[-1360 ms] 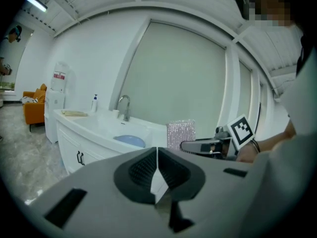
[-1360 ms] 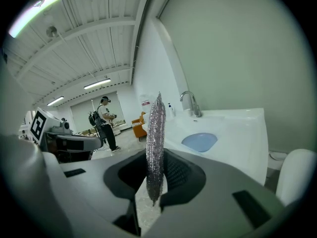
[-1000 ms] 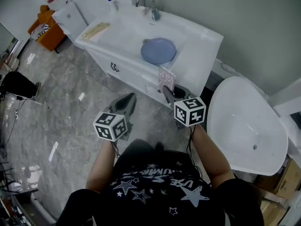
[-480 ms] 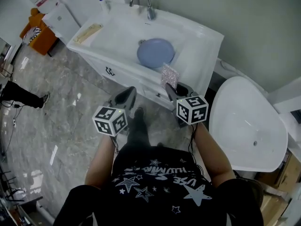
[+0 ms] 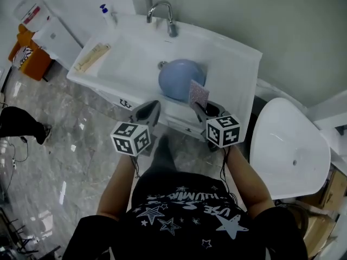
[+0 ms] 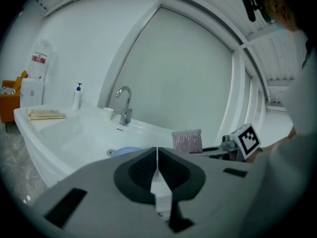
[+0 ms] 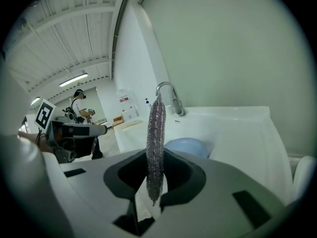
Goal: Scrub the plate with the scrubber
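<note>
A pale blue plate [image 5: 181, 78] lies in the white sink basin [image 5: 133, 56] below the faucet [image 5: 161, 12]; it also shows in the right gripper view as a blue plate [image 7: 185, 146]. My right gripper [image 5: 197, 103] is shut on a glittery silver scrubber [image 5: 198, 93], held upright just short of the sink's front edge. In the right gripper view the scrubber [image 7: 156, 143] stands edge-on between the jaws. My left gripper [image 5: 146, 114] is shut with nothing in it, just below the sink front. From the left gripper view the scrubber [image 6: 187, 140] appears to the right.
A soap bottle [image 5: 108, 14] stands at the sink's back left and a tan brush [image 5: 91, 57] lies on its left ledge. A white bathtub [image 5: 287, 151] sits to the right. An orange chair [image 5: 24, 56] and a person's leg [image 5: 19, 123] are at the left.
Both grippers have moved forward toward the sink; the scrubber now overlaps the plate's near edge in the head view. The jaws stay as they were.
</note>
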